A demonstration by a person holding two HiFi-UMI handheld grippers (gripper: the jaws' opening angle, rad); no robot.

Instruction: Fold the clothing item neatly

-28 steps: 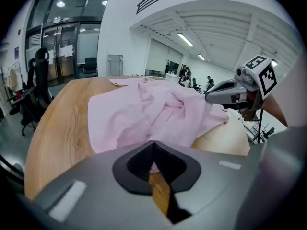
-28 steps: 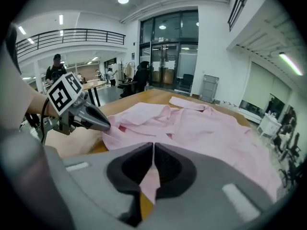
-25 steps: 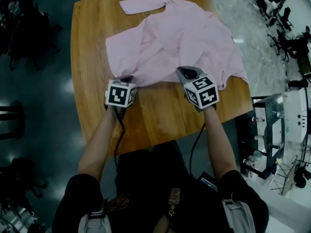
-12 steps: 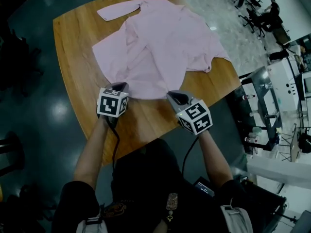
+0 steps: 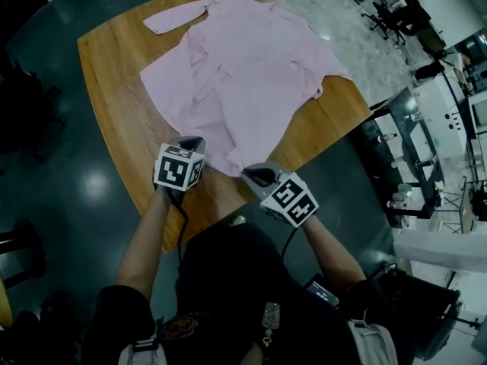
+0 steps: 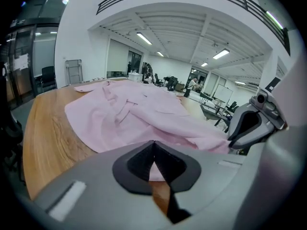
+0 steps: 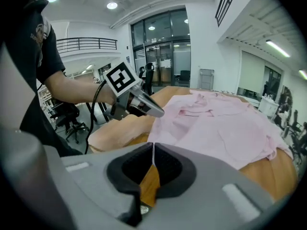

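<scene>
The fingers of the left gripper (image 6: pixel 153 145) are pressed together at their tips, pinching the near hem of the pink shirt (image 5: pixel 251 67). A bit of pink cloth shows in the small gap behind the tips. The right gripper (image 7: pixel 153 147) has its fingers closed the same way, with a thin edge of cloth caught between them further along the same hem. The two grippers sit near each other, side by side, just inside the near edge of the wooden worktop (image 5: pixel 114 105).

From there the shirt spreads away across the worktop. It lies mostly flat but rumpled, with loose folds through the middle. One sleeve (image 5: pixel 171 17) stretches out towards the far left corner, and the shirt's right side comes close to the worktop's right edge. The person's bare forearms (image 5: pixel 152 234) run back from the grippers to a dark top. Dark glossy floor (image 5: pixel 68 196) surrounds the worktop, and office chairs (image 5: pixel 388 10) stand well off to the right.
</scene>
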